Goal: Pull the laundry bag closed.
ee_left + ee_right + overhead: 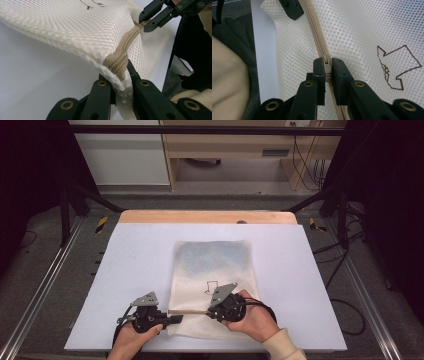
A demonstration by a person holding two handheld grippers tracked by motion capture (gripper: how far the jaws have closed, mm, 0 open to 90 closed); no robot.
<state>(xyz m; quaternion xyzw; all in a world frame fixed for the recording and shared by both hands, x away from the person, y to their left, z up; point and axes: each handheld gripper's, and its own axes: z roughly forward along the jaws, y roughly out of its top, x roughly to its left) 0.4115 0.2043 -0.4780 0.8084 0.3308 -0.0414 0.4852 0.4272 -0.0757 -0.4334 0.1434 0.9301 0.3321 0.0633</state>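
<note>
Mesh bag (212,287): laid flat on the white table (125,270), toward its near edge, with the beige zipper (190,311) running along the bag's near end.
Left gripper (120,76): jaws closed tight on the bag's corner at the zipper's end; the fabric is pinched and held taut.
Right gripper (327,68): jaws closed on the zipper pull (327,65), partway along the track.
Step in hand: judged to be the sliding of the pull along the zipper while the corner is anchored.
Done well: the pull should be drawn in line with the teeth, the corner kept under steady tension, and loose mesh kept out of the slider.
Left gripper view: the zipper's puckered end, raised off the table, is seen.
Right gripper view: a brown arrow mark (398,67) beside the track is shown.
High view: a bluish patch (215,257) at the bag's far end is seen, with shelving (235,155) beyond the table.
</note>
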